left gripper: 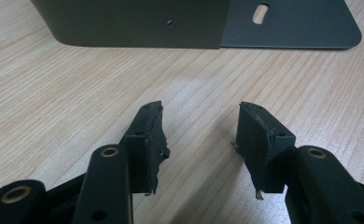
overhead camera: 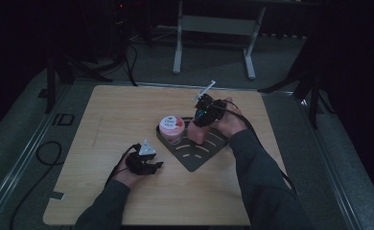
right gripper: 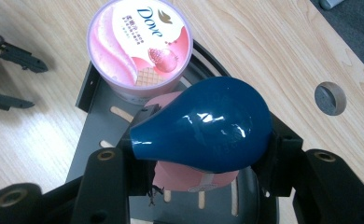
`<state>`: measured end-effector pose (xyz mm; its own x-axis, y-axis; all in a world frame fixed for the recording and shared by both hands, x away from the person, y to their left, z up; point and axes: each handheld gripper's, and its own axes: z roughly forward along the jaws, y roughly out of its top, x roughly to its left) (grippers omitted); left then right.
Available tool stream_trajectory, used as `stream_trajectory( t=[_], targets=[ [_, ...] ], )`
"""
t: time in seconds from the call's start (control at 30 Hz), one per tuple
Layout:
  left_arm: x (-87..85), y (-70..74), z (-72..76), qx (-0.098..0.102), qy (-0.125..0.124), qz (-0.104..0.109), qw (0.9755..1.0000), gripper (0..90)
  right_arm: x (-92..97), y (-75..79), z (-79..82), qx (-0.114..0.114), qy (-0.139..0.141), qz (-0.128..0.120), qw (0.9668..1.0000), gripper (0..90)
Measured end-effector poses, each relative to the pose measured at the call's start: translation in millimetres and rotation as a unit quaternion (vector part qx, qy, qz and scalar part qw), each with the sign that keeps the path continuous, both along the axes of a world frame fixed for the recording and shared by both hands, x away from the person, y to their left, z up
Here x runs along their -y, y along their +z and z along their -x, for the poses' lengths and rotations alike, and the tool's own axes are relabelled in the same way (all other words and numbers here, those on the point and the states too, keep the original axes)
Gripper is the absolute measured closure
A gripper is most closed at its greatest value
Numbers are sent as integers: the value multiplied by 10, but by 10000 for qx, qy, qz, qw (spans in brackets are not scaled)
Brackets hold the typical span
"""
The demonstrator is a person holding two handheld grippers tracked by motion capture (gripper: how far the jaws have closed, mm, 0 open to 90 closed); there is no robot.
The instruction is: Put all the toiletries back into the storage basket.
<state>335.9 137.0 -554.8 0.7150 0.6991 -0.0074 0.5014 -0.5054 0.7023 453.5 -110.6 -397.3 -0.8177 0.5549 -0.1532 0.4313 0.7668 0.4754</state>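
I have the right gripper clamped on a blue bulb-shaped object, glossy, with its narrow end toward the jaw on the left of the right gripper view and its wide end against the other. The jaws stand about half open and press on it from both sides, so I read it as a firm hold. The bulb hangs just above the dark slotted tray, over a pink object that sits in the tray right beneath it; I cannot tell whether bulb and pink object touch. The pink ice-cream tub stands on the tray's far end, close beside the bulb.

My left gripper is idle: jaws roughly half open, nothing between them, low over the wooden surface short of the tray's near wall. In the high view it rests to the left of the tray, well apart from the tub.

I judge the step in hand to be carrying the bulb at the tray, either setting it in or lifting it out; the pictures do not settle which. The next move calls for keeping clear of the tub and not knocking the pink object.

Count: one tray, one tub, one blue bulb, one pink object, two grippers.
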Motion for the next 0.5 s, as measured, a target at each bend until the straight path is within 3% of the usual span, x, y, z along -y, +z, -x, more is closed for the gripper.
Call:
stream_trajectory(
  t=[0.5],
  targets=[
    [0, 1, 1, -4, 0, -4, 10000, 508, -17, -59, -161, -56, -241, 84, 9997, 475]
  ],
)
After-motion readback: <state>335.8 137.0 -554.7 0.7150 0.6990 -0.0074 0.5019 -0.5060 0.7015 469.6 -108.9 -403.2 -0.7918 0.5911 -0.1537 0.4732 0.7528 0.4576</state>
